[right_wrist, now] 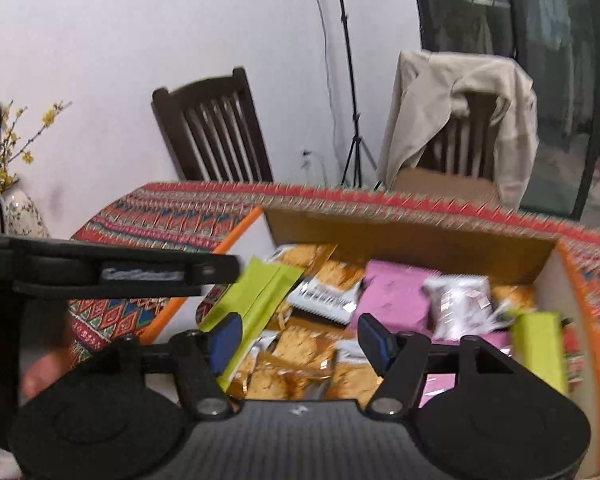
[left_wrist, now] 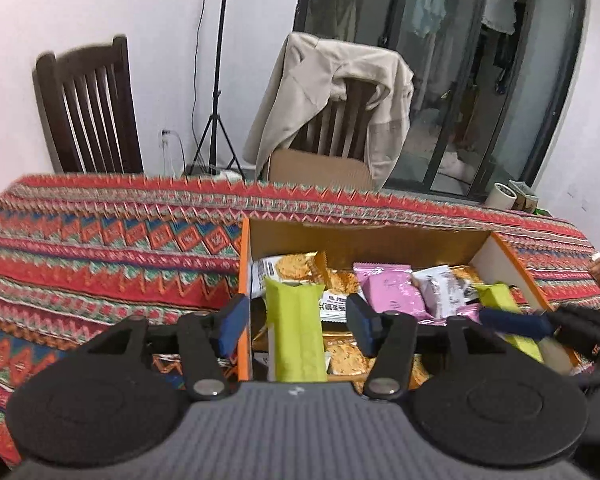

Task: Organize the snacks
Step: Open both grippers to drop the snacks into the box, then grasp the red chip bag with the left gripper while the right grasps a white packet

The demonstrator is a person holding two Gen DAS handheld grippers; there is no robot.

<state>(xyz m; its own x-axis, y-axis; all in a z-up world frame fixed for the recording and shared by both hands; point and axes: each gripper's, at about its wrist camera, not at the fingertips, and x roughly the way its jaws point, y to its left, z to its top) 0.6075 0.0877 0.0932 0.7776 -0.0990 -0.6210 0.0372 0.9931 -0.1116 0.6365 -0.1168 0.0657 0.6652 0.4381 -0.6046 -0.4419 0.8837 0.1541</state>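
Note:
An open cardboard box point(left_wrist: 364, 236) with orange edges sits on the patterned tablecloth and holds several snack packets: gold cookie packs point(left_wrist: 300, 266), a pink pack point(left_wrist: 392, 288), a white pack point(left_wrist: 444, 288) and two lime-green packs. My left gripper point(left_wrist: 298, 322) is open above the box's left side, and one green pack point(left_wrist: 298, 332) stands between its fingers untouched. My right gripper point(right_wrist: 302, 344) is open over the box point(right_wrist: 412, 236), with a green pack point(right_wrist: 256, 300) by its left finger. The other green pack point(right_wrist: 538, 344) lies at the right.
The tablecloth point(left_wrist: 100, 248) covers the table. Two dark wooden chairs point(left_wrist: 88, 108) stand behind, one draped with a beige jacket point(left_wrist: 332, 92). A tripod point(left_wrist: 216, 120) stands by the wall. A vase with yellow flowers point(right_wrist: 20, 208) is at far left. A tape roll point(left_wrist: 504, 196) sits at the back right.

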